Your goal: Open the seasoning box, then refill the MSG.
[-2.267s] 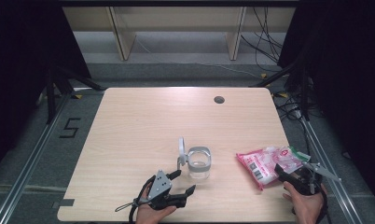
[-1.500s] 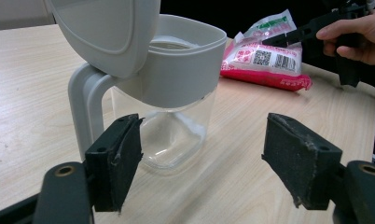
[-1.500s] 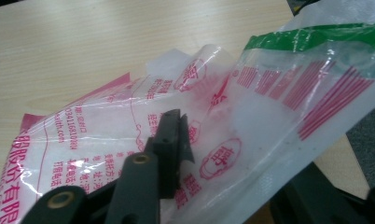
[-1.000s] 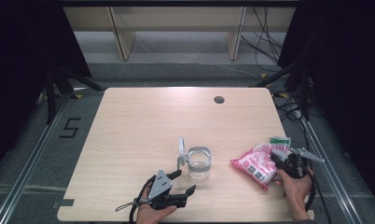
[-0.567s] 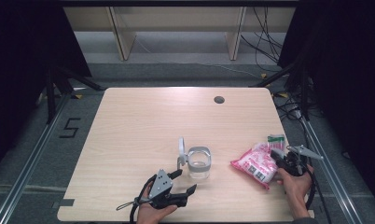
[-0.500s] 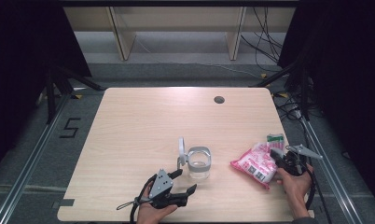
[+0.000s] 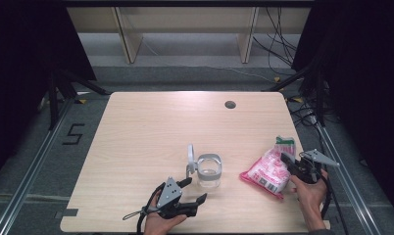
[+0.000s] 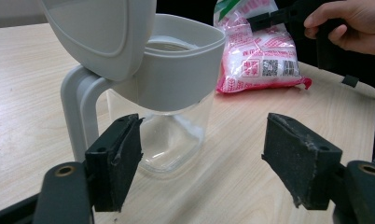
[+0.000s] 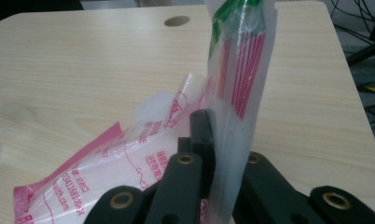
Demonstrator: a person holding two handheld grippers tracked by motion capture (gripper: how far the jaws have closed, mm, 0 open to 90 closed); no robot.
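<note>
A clear plastic jar [image 7: 208,172] with a grey rim stands near the table's front middle, its grey lid [image 7: 190,155] flipped up on the left. My left gripper [image 7: 194,190] lies just in front of it, open; in the left gripper view the jar [image 8: 176,93] stands past the left pad [image 8: 118,163], untouched. A pink and white bag [image 7: 267,172] lies at the front right. My right gripper [image 7: 289,160] is shut on the bag's green-striped top edge [image 9: 241,60], which stands upright between the jaws, while the bag's body [image 9: 129,163] sags to the left.
A round cable hole [image 7: 230,104] sits at the table's far right. The table's right edge [image 7: 303,161] runs close behind the right hand. Shelf legs and cables lie on the floor beyond the table. Bare wood spreads to the left and far side.
The right gripper has shifted slightly left and closed on the bag's top, raising that edge off the table. The left gripper and the jar have stayed put.
</note>
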